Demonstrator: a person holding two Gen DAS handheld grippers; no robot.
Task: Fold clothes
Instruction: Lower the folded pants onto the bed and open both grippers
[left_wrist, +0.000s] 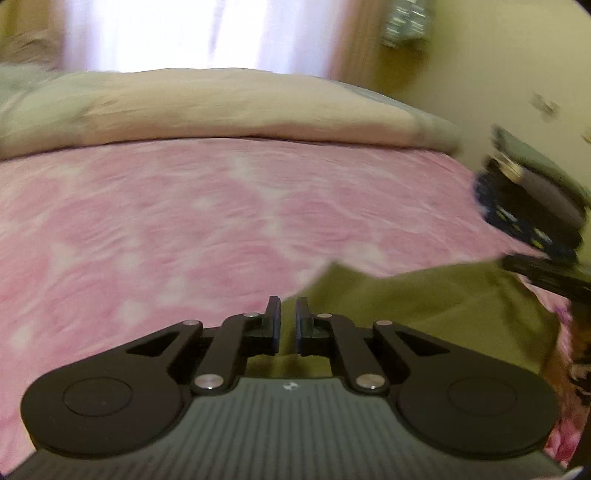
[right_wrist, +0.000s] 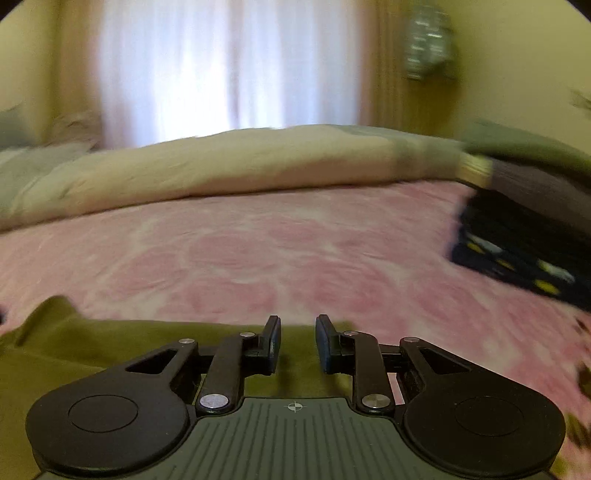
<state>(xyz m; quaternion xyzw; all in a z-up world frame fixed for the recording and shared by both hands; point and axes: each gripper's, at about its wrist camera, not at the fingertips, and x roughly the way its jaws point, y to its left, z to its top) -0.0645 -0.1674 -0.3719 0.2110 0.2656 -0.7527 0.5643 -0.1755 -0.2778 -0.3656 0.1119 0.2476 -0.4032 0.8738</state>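
Note:
An olive-green garment (left_wrist: 424, 306) lies on the pink bedspread (left_wrist: 184, 221), at the lower right of the left wrist view and lower left of the right wrist view (right_wrist: 110, 343). My left gripper (left_wrist: 287, 314) hovers at the garment's left edge, its jaws a narrow gap apart with nothing between them. My right gripper (right_wrist: 297, 332) is over the garment's far edge, jaws open and empty. The other gripper's finger (left_wrist: 546, 277) shows at the right of the left wrist view. Both views are motion-blurred.
A stack of folded dark clothes (right_wrist: 524, 236) sits at the right of the bed, also in the left wrist view (left_wrist: 532, 206). A beige duvet (right_wrist: 240, 166) lies across the far side. A curtained window (right_wrist: 229, 66) is behind.

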